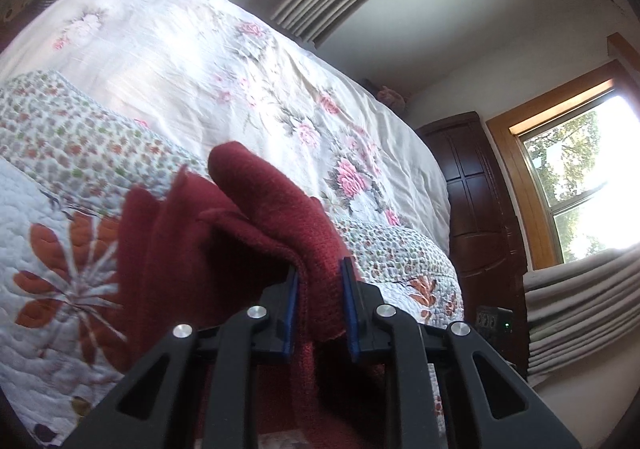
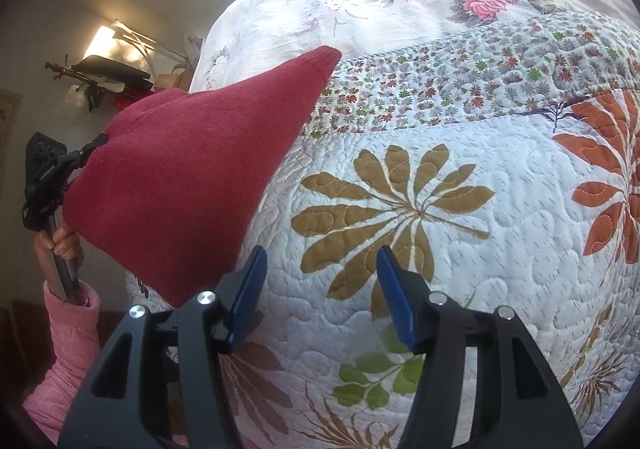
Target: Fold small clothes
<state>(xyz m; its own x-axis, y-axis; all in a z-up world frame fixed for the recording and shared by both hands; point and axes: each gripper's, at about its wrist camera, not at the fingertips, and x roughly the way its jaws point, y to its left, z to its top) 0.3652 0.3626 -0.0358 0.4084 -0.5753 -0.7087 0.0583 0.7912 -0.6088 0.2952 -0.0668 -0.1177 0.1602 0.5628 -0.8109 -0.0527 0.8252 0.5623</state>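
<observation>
Over the quilted floral bedspread (image 2: 440, 177), the left gripper (image 1: 320, 289) pinches a dark red knitted garment (image 2: 192, 177) aloft, left of the spread, empty right gripper (image 2: 320, 285).

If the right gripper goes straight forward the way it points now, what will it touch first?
Most likely the quilt. The right gripper is open and empty, with only the leaf-patterned bedcover between and beyond its fingers. The red garment hangs off to its left, out of that line.
</observation>
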